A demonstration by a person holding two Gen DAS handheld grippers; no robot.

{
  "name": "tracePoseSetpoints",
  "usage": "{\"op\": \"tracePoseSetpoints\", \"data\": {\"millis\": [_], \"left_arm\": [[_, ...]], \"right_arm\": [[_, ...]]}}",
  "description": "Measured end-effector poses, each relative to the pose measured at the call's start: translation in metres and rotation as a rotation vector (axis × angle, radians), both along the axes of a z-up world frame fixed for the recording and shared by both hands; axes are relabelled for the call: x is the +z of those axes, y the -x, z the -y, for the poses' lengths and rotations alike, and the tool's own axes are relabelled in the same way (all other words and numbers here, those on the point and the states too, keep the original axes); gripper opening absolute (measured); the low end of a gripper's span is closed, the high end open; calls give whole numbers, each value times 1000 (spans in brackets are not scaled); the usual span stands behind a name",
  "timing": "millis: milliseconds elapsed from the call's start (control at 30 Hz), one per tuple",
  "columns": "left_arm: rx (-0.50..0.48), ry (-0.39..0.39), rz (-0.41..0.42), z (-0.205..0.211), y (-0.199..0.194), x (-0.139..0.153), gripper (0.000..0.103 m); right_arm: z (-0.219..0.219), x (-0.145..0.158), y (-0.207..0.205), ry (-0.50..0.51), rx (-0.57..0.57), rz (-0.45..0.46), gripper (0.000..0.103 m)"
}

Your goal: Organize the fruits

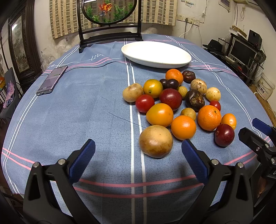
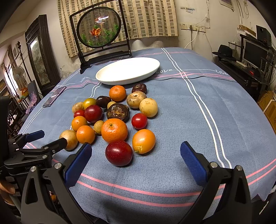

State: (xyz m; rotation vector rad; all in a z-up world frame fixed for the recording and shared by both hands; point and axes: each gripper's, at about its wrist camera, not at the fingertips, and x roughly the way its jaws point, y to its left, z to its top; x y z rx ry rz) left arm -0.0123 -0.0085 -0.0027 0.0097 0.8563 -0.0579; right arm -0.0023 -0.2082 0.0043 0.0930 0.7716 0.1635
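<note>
Both tools spread apart, empty: left tool (image 1: 138, 151), right tool (image 2: 136, 155). Nearest plum (image 2: 119, 153) round, smooth, likely soft; best pinched gently across its middle, then carried to plate (image 2: 103, 78).

Checked curtain (image 2: 120, 20) on stained wall (image 2: 193, 15); dark framed picture (image 2: 38, 53) left; desk w/ monitor (image 2: 253, 51) right.

Both wrist views low, near, sharing fruit pile (image 1: 172, 106).
</note>
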Motion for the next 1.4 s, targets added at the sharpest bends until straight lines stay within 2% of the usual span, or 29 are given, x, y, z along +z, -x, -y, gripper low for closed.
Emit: {"op": "tracePoseSetpoints", "data": {"millis": [367,500,633,800,933,1133,1300,1367,1400], "left_arm": [[-8,6,-5,0,0,0,101],[-52,75,-33,-6,1,5,101],[-50,108,-35,-14,-2,9,101],[-38,112,-37,-22,-11,9,101],[-47,104,-28,-26,-16,11,101],[-17,108,-30,-42,-27,7,101],[42,106,-48,-60,-40,2,101],[58,106,-53,-65,-44,0,101],[69,102,-57,-68,-46,-1,101]], "right_arm": [[0,1,1,22,8,6,102],[0,-2,1,65,81,-21,102],[-5,-5,1,151,112,1,102],[-8,-18,-10,98,160,-87,84],[-12,-29,-18,34,194,-171,77],[-21,-29,-21,56,165,-173,64],[-37,-32,-25,149,146,-126,49],[-36,-31,-28,136,152,-119,41],[-35,-31,-29,129,157,-123,41]]}}
